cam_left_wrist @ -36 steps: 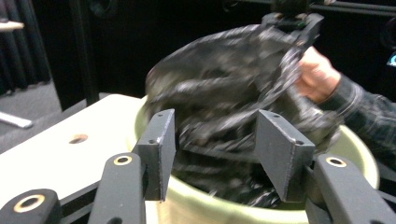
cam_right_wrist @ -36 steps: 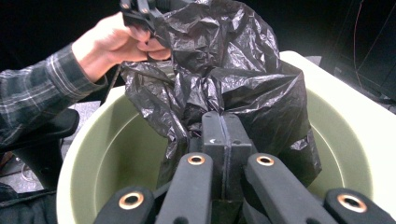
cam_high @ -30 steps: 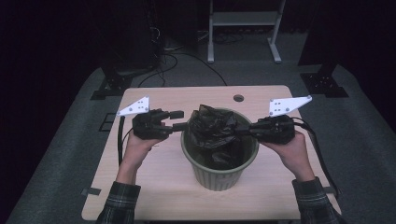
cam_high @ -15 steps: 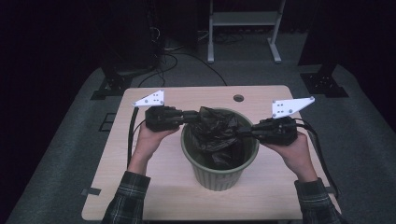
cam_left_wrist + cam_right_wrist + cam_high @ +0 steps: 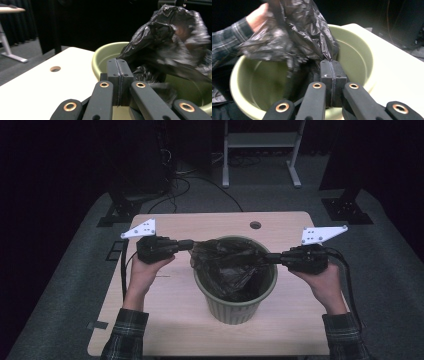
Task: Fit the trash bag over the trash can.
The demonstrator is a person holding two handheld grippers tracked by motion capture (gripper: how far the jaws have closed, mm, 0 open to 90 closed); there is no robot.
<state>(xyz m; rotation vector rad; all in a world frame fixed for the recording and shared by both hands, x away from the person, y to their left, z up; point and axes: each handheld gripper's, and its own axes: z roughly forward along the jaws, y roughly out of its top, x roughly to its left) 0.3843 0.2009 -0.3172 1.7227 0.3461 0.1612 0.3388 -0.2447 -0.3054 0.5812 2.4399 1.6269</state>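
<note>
A pale green bin (image 5: 235,301) stands in the middle of the light wooden table (image 5: 165,320), with a crumpled black bag (image 5: 230,265) inside it. My left gripper (image 5: 189,244) is at the bin's left rim, shut on the bag's edge and drawing it leftward. In the left gripper view the jaws (image 5: 117,62) meet, and the bag (image 5: 170,42) rises from them over the bin (image 5: 105,53). My right gripper (image 5: 265,258) is over the right rim, shut on the bag. The film (image 5: 307,30) runs up from its jaws (image 5: 331,65) above the bin (image 5: 358,50).
A round cable hole (image 5: 255,225) sits at the table's far edge. Beyond the table, on the grey floor, are a white stand (image 5: 260,150), cables (image 5: 200,180) and black stand bases (image 5: 120,212) (image 5: 345,207). A hand and plaid sleeve (image 5: 234,37) are behind the bag.
The left gripper, open beside the bin a second ago, reached in to the bag, shut, and drew back left with the bag's edge. The right gripper shifted slightly right, still shut on the bag.
</note>
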